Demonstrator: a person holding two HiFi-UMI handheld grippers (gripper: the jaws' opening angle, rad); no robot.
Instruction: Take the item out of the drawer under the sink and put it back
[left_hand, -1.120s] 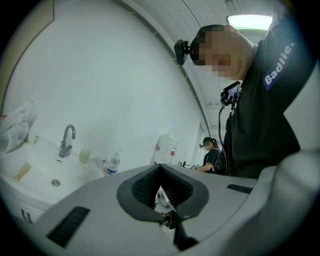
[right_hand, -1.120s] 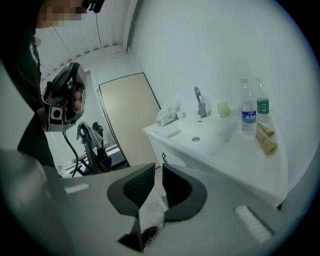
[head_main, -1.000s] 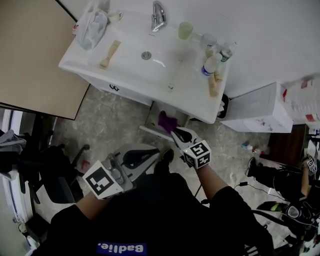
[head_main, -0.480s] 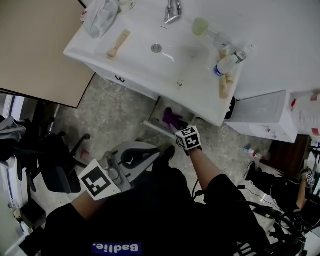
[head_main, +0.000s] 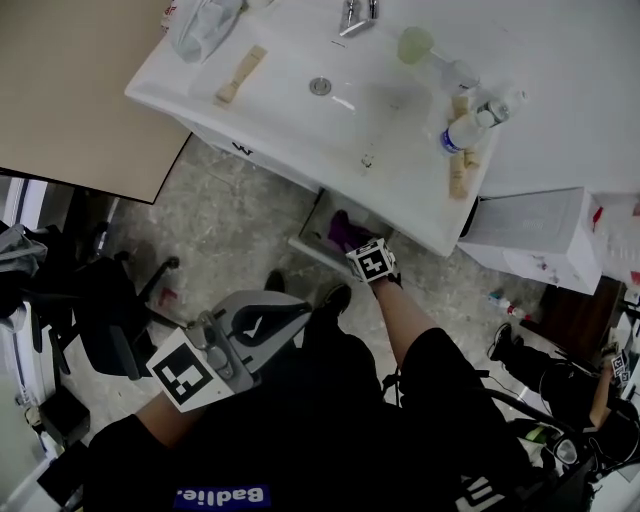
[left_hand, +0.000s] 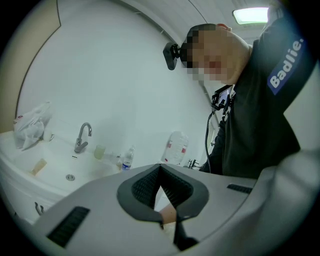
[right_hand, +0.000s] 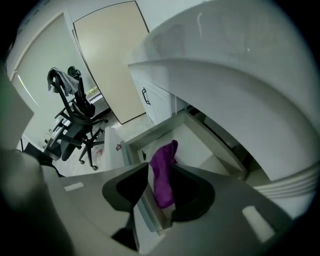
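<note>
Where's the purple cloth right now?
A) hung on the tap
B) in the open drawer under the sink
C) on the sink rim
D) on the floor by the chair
B: the cloth lies inside the open drawer below the sink, not on the rim, floor or tap.
</note>
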